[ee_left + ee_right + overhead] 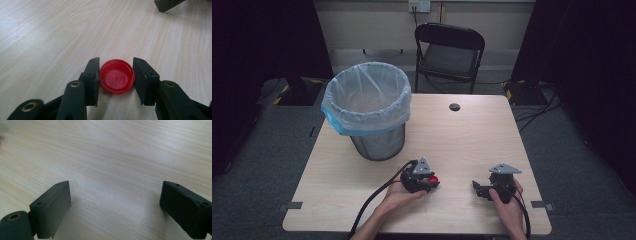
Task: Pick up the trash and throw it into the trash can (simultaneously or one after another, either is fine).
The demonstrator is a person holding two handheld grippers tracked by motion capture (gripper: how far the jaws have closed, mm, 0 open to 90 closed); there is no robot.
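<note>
A red bottle cap (116, 78) lies open side up on the wooden table (462, 135). My left gripper (116, 61) has one jaw against each side of the cap and is shut on it. In the high view the cap (432, 179) shows as a red spot at the tip of the left gripper (431, 182), near the table's front middle. My right gripper (477, 189) rests to the right of it, pointing left. Seen in its own view, the right gripper (115, 187) stands wide open over bare wood. A tip of the right gripper (167, 5) appears beyond the cap.
A black mesh bin (367, 105) lined with a clear blue-edged bag stands on the table's back left. A cable hole (454, 106) sits near the far edge. A black folding chair (449, 50) stands behind the table. Grey carpet surrounds it.
</note>
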